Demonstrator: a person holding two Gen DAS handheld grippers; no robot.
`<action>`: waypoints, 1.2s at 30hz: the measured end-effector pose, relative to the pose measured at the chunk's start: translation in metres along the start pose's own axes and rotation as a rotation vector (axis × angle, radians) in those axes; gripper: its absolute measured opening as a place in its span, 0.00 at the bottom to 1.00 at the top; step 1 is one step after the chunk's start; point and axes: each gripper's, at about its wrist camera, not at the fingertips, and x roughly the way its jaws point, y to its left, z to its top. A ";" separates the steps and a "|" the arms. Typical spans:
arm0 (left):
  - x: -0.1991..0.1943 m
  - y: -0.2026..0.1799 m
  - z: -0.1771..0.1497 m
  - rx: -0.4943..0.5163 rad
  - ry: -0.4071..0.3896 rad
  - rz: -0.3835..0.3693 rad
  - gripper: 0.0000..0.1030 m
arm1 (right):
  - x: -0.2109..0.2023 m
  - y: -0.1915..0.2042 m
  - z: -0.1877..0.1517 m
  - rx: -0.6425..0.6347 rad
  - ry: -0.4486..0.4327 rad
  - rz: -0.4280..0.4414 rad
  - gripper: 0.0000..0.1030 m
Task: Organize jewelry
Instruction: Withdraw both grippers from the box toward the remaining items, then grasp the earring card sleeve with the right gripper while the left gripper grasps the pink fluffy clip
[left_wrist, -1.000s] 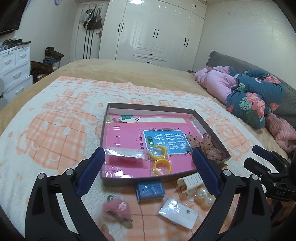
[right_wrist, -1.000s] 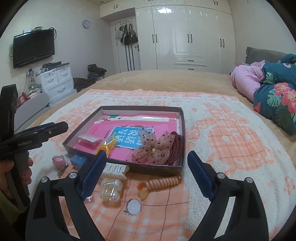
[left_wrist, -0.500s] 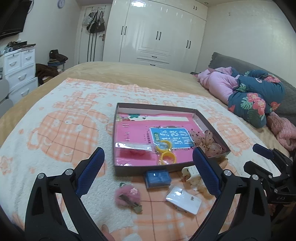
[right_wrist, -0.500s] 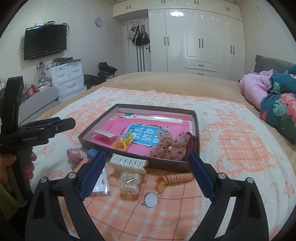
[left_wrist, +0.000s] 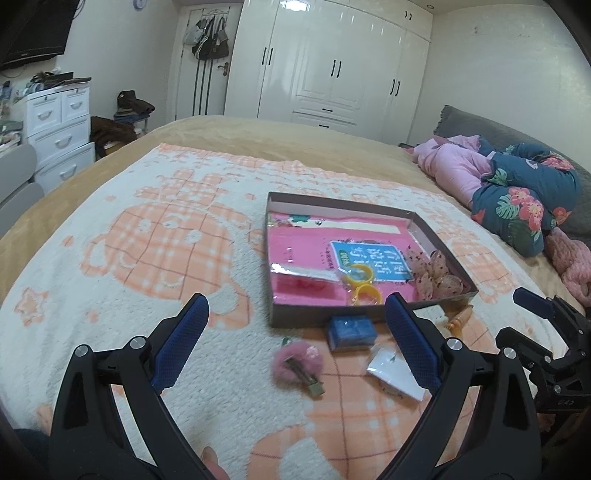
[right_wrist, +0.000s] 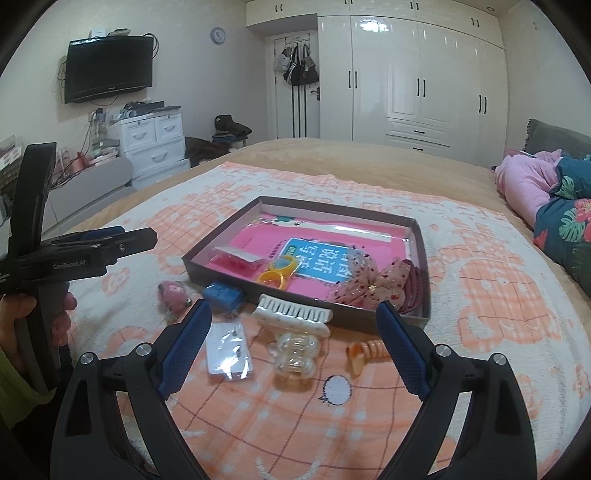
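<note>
- The shallow box (right_wrist: 421, 243) sits on the orange-and-white blanket (right_wrist: 498, 332) on the bed and already holds a sheer bow (right_wrist: 369, 284), two yellow rings (right_wrist: 275, 273) and a small packet (right_wrist: 236, 258).
- Several pieces lie loose on the blanket just in front of the box: a white claw clip (right_wrist: 293, 315), a clear claw clip (right_wrist: 295, 354), an orange spiral tie (right_wrist: 364, 352), a flat plastic pouch (right_wrist: 229, 349), a blue box (right_wrist: 223, 293) and a pink fluffy clip (left_wrist: 297, 363).
- The right hand-held gripper (right_wrist: 293, 354) hangs above the blanket with its fingers spread wide and nothing between them; the two claw clips lie in the gap.
- The left hand-held gripper (left_wrist: 295, 345) is likewise spread and empty, with the pink fluffy clip between its fingers.
- The step in hand looks like choosing and reaching for a loose piece.
- Judged from this layout, the white claw clip touches the clear one, so the pads should close across the white clip's narrow body alone.
- The pouch is thin and flat; pinching a raised edge would probably work better than pressing down.
</note>
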 end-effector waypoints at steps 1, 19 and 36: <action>0.000 0.001 -0.001 0.002 0.002 0.004 0.85 | 0.001 0.001 -0.001 -0.002 0.003 0.002 0.85; 0.024 0.011 -0.025 0.030 0.132 0.030 0.85 | 0.032 0.041 -0.026 -0.089 0.111 0.092 0.82; 0.054 0.014 -0.034 -0.002 0.231 -0.039 0.61 | 0.080 0.053 -0.033 -0.123 0.186 0.132 0.68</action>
